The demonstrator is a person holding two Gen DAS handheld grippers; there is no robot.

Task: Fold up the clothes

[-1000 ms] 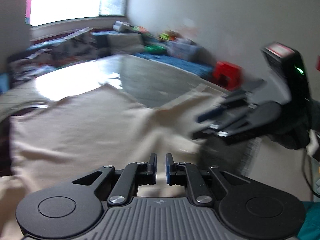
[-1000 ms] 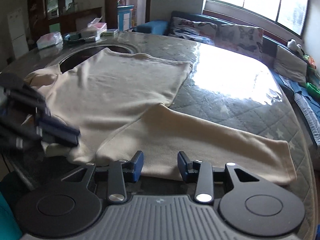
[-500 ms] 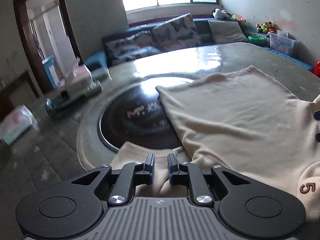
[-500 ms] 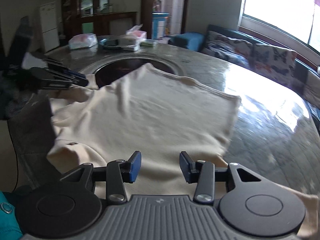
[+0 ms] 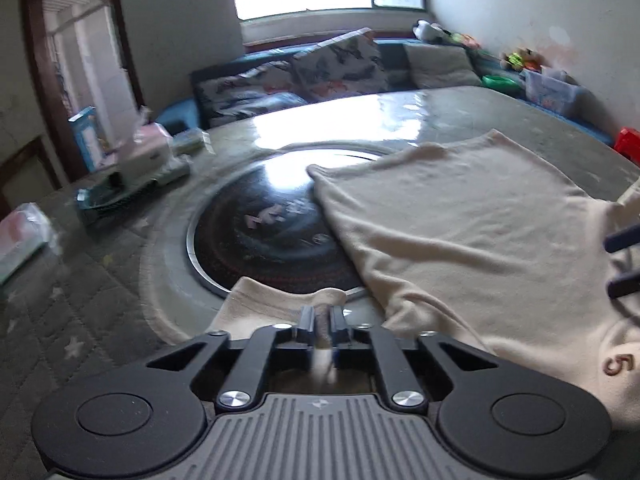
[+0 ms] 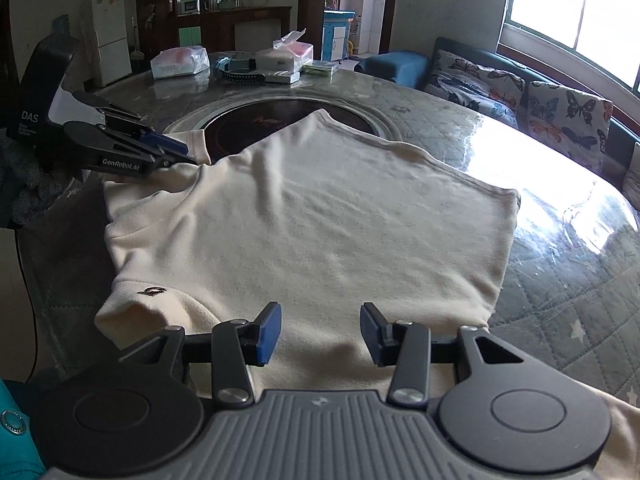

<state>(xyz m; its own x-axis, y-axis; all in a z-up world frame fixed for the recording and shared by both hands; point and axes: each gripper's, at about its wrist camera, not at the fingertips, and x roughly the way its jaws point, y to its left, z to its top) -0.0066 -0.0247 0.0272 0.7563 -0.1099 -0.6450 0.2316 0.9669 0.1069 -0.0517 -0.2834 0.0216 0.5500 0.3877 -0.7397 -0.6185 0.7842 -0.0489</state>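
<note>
A cream sweatshirt point(image 6: 320, 220) lies spread flat on the round table, its hem toward the far right. In the left wrist view its body point(image 5: 460, 232) fills the right side, with a brown "5" point(image 5: 618, 364) stitched near the neck. My left gripper point(image 5: 322, 320) is shut on a fold of the left sleeve point(image 5: 272, 304), which lies beside the dark round inset. The right wrist view shows that same left gripper point(image 6: 184, 156) pinching the sleeve at the far left. My right gripper point(image 6: 320, 334) stands open just above the near edge of the sweatshirt, nothing between its fingers.
A dark round inset point(image 5: 272, 236) sits in the middle of the quilted table cover point(image 6: 560, 300). Tissue packs and boxes point(image 6: 236, 62) stand at the table's far side. A sofa with butterfly cushions point(image 6: 520, 92) runs under the window. A teal cloth point(image 6: 16, 432) shows at the lower left.
My left gripper swung from the right side over to the left sleeve and closed on it. The right gripper turned to face the sweatshirt's body and stayed open.
</note>
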